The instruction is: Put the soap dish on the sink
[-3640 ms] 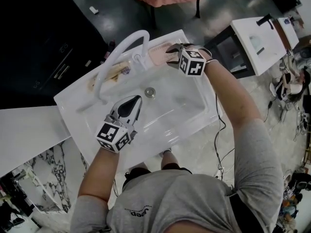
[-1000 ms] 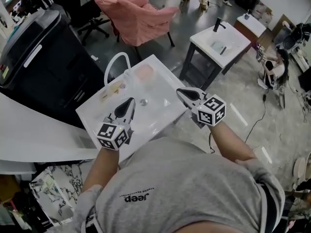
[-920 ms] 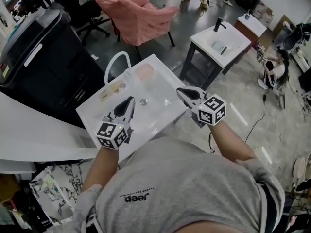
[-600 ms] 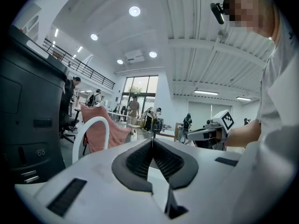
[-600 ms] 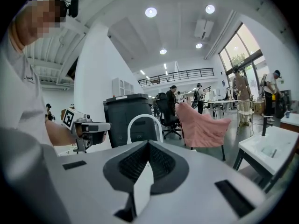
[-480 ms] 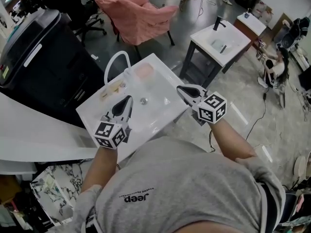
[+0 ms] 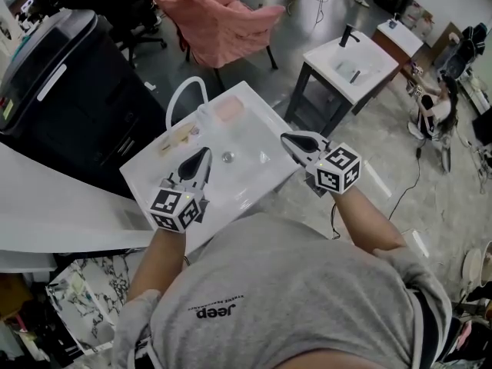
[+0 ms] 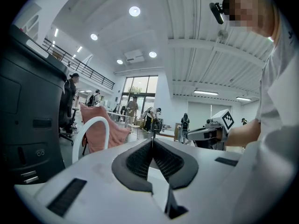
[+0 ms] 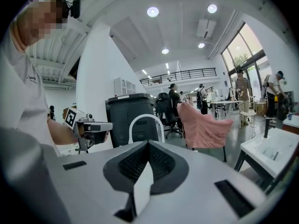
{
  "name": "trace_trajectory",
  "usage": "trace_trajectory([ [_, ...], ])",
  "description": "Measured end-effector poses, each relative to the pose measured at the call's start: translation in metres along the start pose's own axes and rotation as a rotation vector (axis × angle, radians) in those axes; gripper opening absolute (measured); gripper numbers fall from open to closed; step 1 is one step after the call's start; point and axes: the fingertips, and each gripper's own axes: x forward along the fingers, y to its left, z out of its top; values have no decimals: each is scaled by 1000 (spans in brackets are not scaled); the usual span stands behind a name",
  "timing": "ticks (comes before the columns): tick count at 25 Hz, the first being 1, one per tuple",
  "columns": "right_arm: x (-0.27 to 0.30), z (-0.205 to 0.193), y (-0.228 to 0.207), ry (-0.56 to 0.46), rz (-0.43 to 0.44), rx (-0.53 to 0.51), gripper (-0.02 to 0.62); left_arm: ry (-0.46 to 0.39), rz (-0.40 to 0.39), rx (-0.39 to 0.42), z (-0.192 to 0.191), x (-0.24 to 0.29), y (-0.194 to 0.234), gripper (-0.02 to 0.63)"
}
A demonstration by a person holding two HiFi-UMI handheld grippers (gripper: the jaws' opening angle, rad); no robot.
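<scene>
I keep my left gripper [image 7: 201,158] and right gripper [image 7: 292,141] shut tight and empty at mid frame, because the pink soap dish [image 7: 228,111] already sits on the white sink's [image 7: 250,181] back edge, upper middle.

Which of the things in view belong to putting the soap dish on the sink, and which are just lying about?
Part of the job:
soap dish, on the rim
sink
left gripper and right gripper, both shut, empty

Just lying about:
tan item on the rim
pink chair
second sink
black cabinet
</scene>
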Motion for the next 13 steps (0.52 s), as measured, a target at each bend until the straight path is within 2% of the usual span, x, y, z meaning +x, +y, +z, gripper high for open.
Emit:
trace_trajectory([
  [13,2,3,0,1,4,-10,48,-6,0,9,2,0,0,14],
])
